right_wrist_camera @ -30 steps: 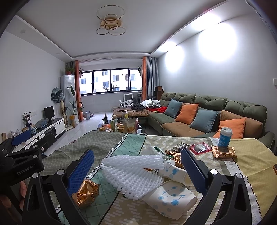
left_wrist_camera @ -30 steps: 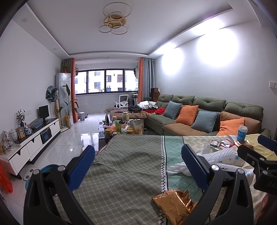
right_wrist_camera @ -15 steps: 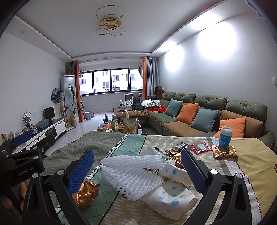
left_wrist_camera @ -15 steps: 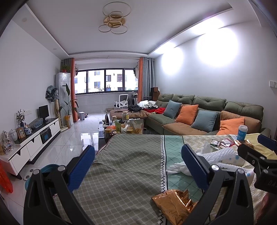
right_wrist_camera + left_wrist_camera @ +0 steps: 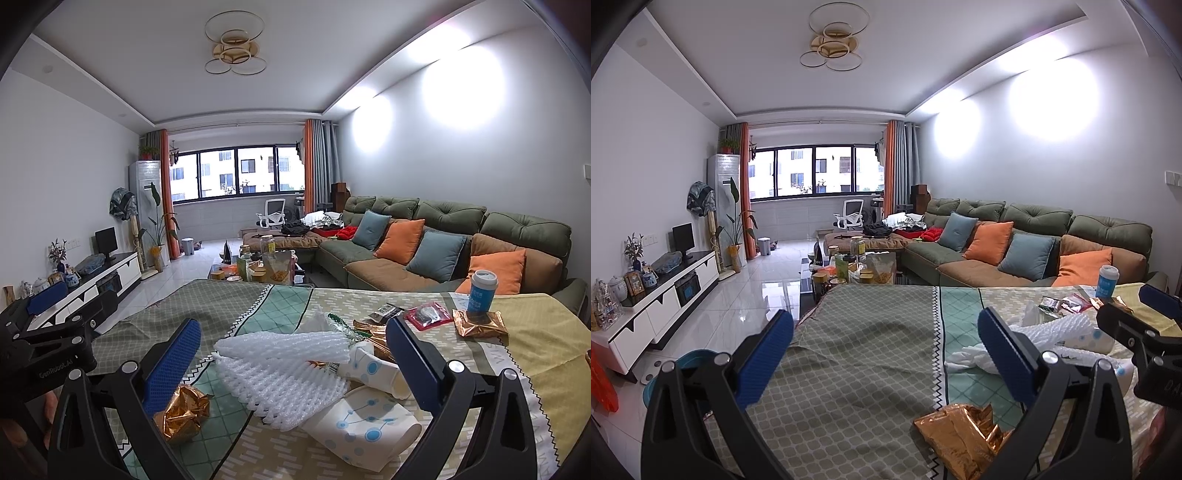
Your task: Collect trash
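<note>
Blue bin (image 5: 670, 373) beside table: left wrist view only; paper cups (image 5: 364, 424): right.

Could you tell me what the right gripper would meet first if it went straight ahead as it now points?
Probably the white foam netting, lying between the open right gripper fingers; depth is uncertain.

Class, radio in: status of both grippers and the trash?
Left gripper open, empty. Right gripper open, empty. Foam netting, paper cups, gold wrapper on tablecloth, untouched. Nothing blocking.

Lining the right wall: green sofa (image 5: 454, 236) (orange and blue cushions (image 5: 400, 236)); standing opposite, white TV cabinet (image 5: 661, 295).
</note>
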Demonstrator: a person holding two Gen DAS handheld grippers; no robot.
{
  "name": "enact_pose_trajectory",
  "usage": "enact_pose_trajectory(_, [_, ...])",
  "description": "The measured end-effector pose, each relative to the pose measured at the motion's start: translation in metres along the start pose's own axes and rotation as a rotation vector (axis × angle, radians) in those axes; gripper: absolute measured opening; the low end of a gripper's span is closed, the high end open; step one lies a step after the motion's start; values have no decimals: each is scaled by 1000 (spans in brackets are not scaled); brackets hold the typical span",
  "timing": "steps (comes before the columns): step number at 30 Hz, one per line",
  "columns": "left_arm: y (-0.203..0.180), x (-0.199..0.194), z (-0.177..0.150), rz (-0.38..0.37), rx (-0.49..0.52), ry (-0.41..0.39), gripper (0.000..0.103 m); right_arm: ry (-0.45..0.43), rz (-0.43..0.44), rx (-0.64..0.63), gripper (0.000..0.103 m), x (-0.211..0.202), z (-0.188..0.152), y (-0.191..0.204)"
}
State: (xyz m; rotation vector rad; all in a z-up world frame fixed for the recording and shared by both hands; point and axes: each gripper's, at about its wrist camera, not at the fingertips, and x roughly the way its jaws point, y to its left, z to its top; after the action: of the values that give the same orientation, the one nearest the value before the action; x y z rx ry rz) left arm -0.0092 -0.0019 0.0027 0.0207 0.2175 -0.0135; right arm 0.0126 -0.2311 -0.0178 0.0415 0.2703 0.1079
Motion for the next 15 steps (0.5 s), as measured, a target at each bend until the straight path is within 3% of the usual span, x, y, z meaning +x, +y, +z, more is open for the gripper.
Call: enact_pose_trajectory(15, [0,4,-3,-9,-5,3,100,3,1,1,100,2,0,0])
